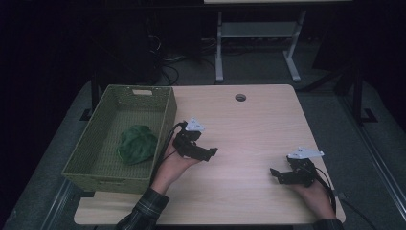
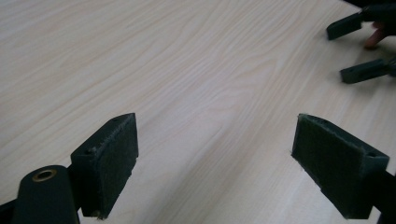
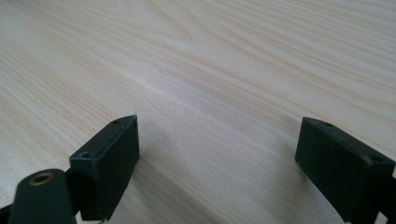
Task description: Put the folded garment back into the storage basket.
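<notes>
My left gripper [image 1: 210,153] hovers low over the wooden table [image 1: 249,124], just right of the green basket [image 1: 163,120]. In the left gripper view its jaws [image 2: 217,149] stand wide apart with only bare wood between them. My right gripper [image 1: 274,173] rests near the table's front right corner, pointing left. The right gripper view shows it open [image 3: 219,154] and holding nothing. A crumpled green cloth [image 1: 137,144] lies inside the basket.
The right gripper's fingertips [image 2: 355,46] show far off in the left gripper view. A cable hole [image 1: 240,97] sits near the table's far edge. A white desk frame [image 1: 258,43] stands on the floor beyond the table.
</notes>
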`<control>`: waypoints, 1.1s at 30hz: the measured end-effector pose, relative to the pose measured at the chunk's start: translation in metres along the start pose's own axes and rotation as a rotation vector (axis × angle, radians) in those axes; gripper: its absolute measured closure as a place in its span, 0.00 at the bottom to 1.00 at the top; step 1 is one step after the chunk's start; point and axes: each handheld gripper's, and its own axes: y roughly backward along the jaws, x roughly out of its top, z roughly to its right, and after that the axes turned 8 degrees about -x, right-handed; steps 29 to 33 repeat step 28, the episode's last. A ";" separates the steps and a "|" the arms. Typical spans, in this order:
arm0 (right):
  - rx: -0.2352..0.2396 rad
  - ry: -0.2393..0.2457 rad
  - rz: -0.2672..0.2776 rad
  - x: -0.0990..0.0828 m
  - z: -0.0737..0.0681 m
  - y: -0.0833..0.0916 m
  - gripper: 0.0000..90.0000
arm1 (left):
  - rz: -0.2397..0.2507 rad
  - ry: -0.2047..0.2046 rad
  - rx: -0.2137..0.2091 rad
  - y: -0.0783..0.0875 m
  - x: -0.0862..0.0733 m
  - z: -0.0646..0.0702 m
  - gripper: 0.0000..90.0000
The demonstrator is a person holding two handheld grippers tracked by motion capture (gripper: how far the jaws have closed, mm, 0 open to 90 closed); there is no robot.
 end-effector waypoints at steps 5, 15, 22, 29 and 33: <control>0.000 0.000 0.000 0.000 0.000 0.000 0.15 | -0.023 -0.003 0.010 -0.019 -0.014 -0.001 0.15; 0.000 0.000 0.000 0.000 0.000 0.000 0.15 | -0.063 -0.009 0.042 -0.045 -0.040 -0.009 0.15; 0.000 0.000 0.000 0.000 0.000 0.000 0.15 | -0.071 -0.001 0.051 -0.053 -0.049 -0.012 0.15; 0.000 -0.002 0.000 0.000 0.000 0.000 0.15 | -0.069 0.004 0.057 -0.057 -0.054 -0.012 0.15; 0.000 -0.002 0.000 0.000 0.000 0.000 0.15 | -0.069 0.004 0.057 -0.057 -0.054 -0.012 0.15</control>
